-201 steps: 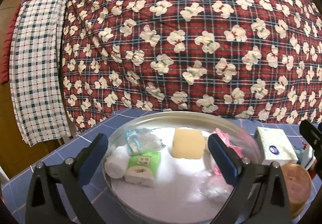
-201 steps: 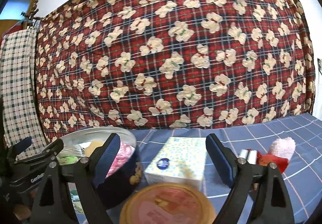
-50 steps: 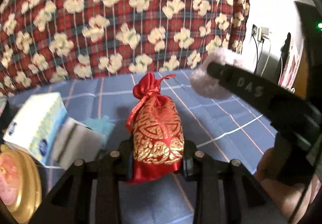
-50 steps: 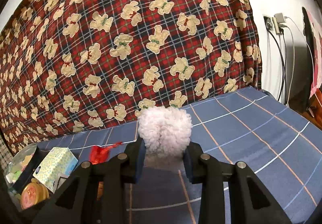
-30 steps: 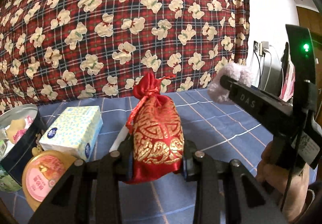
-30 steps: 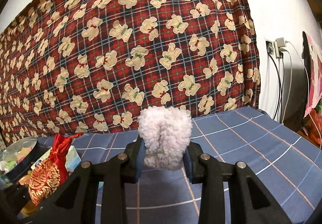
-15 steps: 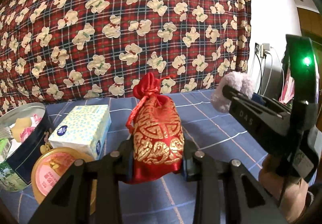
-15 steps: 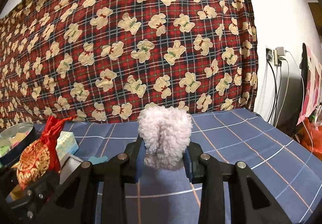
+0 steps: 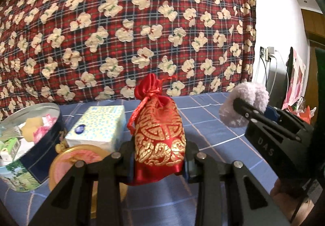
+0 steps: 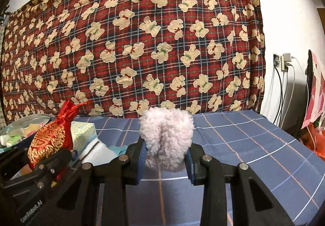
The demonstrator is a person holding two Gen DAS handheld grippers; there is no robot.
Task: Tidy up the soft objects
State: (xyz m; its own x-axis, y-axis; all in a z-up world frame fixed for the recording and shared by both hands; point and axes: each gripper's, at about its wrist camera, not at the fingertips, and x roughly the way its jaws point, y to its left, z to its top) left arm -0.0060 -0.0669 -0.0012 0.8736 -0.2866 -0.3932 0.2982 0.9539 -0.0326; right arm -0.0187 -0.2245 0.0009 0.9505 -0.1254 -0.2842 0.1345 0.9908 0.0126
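Observation:
My left gripper (image 9: 159,162) is shut on a red satin pouch (image 9: 159,132) with gold patterns, held upright above the blue checked cloth. My right gripper (image 10: 166,162) is shut on a fluffy pale lilac ball (image 10: 166,138). In the left wrist view the lilac ball (image 9: 244,107) and the right gripper's dark body show at the right. In the right wrist view the red pouch (image 10: 50,136) hangs at the left in the other gripper. A round tin (image 9: 34,144) at the left holds several soft items, among them a yellow sponge (image 9: 33,124).
A dotted tissue box (image 9: 97,126) stands beside the tin, with a round gold lid (image 9: 81,157) in front of it. A white and teal sponge (image 10: 101,149) lies by the box. A bear-print plaid quilt (image 10: 142,43) closes the back. Cables hang at the right wall.
Both grippers have shifted left with their loads. The tin, tissue box and lid now sit further into the left wrist view, and the pouch shows larger in the right wrist view.

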